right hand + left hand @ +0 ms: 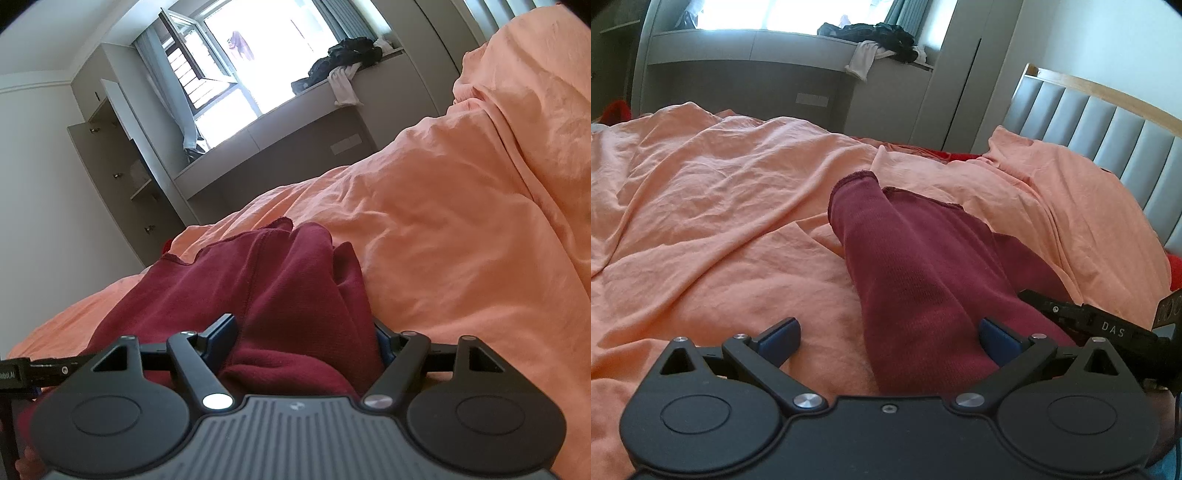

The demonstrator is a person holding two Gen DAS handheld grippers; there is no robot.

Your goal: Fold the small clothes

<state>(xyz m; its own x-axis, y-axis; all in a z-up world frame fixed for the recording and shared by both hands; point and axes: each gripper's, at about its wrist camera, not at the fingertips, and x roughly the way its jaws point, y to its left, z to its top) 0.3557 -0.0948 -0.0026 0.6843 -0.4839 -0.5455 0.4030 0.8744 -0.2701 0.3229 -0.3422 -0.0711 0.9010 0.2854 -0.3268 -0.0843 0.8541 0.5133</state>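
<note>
A dark red knit garment (908, 254) lies on the orange bedsheet (720, 206). In the left wrist view my left gripper (888, 341) is open, its blue pads (781, 338) wide apart, and the near end of the garment lies between them. In the right wrist view the same garment (266, 280) is bunched between the spread fingers of my right gripper (306, 341), which is open around it. The right gripper's body shows at the right edge of the left wrist view (1108, 325).
A grey padded headboard (1108, 122) stands at the right. A grey window ledge (798, 44) behind the bed carries a heap of dark and white clothes (882, 40). An open cupboard (122, 155) stands at the left in the right wrist view.
</note>
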